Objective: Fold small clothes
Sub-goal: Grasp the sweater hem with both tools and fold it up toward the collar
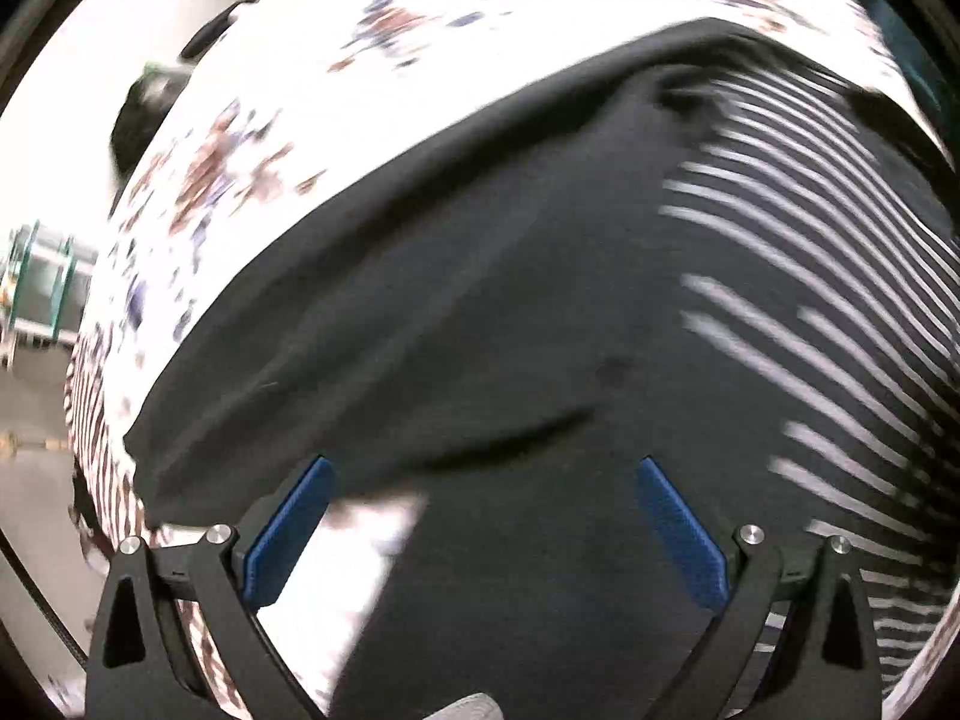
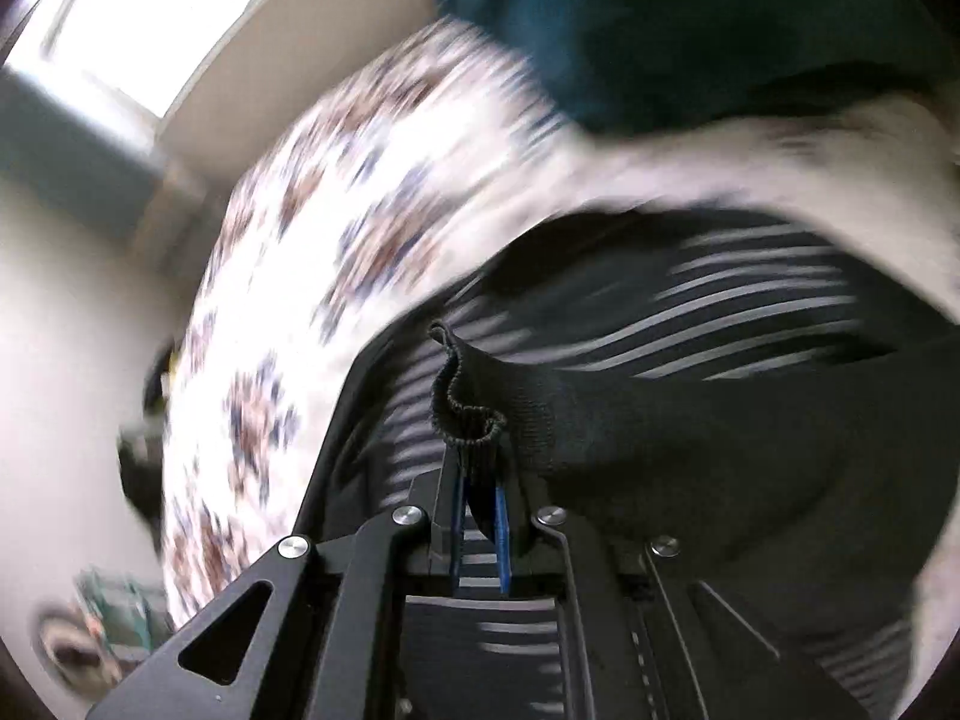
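A black garment (image 1: 456, 312) lies spread on a white floral cloth (image 1: 252, 138), partly over a black-and-white striped garment (image 1: 798, 276). My left gripper (image 1: 480, 468) points down over the black garment, its blue pads (image 1: 678, 522) wide apart with nothing between them. In the right wrist view my right gripper (image 2: 478, 483) is shut on the ribbed hem (image 2: 474, 420) of the black garment (image 2: 690, 420), which is lifted above the striped garment (image 2: 750, 300). Both views are blurred.
The floral cloth (image 2: 336, 228) covers the work surface. A dark teal garment (image 2: 690, 30) lies at its far side. Beyond the cloth's left edge are the floor, a green-framed object (image 1: 42, 282) and a dark object (image 1: 144, 114).
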A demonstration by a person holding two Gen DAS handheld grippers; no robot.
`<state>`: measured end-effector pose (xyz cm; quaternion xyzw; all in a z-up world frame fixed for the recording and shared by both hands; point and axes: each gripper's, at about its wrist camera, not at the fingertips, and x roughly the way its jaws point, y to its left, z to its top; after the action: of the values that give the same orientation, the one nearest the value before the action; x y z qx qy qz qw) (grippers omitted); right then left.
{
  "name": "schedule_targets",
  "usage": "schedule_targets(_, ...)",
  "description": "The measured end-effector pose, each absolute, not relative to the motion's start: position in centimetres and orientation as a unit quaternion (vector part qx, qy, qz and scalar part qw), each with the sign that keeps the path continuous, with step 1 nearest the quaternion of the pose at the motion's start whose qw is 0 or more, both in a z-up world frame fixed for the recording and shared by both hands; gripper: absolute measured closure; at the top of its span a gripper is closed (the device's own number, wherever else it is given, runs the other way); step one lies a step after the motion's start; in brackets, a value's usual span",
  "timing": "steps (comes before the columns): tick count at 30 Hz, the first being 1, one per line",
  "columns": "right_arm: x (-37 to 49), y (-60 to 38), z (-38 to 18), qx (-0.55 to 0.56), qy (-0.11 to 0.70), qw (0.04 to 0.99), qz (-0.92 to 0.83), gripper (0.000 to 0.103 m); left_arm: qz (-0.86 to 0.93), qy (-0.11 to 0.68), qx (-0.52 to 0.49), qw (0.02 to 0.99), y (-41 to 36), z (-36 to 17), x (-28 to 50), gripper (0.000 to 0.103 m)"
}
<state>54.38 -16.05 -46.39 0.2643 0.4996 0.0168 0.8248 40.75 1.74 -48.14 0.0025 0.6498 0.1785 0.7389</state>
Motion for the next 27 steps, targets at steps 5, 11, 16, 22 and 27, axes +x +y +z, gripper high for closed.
schedule_targets(5, 57.5, -3.2, -51.5, 0.181, 0.545, 0.816, 0.064, 0.095, 0.206, 0.647, -0.029, 0.734, 6.6, -48.6, 40.2, 0.000)
schedule_targets(11, 59.4, 2.4, -55.6, 0.125, 0.576, 0.804, 0.074, 0.094, 0.220, 0.643, -0.057, 0.731, 9.1, -49.2, 40.4, 0.000)
schedule_targets(16, 59.5, -0.5, -55.1, 0.177, 0.620, 0.753, 0.131, 0.048, 0.227, 0.638, -0.085, 0.731, 11.3, -48.5, 39.1, 0.000)
schedule_targets(22, 54.7, -9.2, -52.1, 0.149, 0.625, 0.766, 0.019, 0.021, 0.257, 0.633, -0.175, 0.709, 15.5, -47.3, 34.5, 0.000)
schedule_targets(27, 50.7, -15.5, -52.7, 0.143, 0.641, 0.752, -0.057, 0.019, 0.276, 0.580, -0.389, 0.660, 21.9, -49.1, 28.7, 0.000)
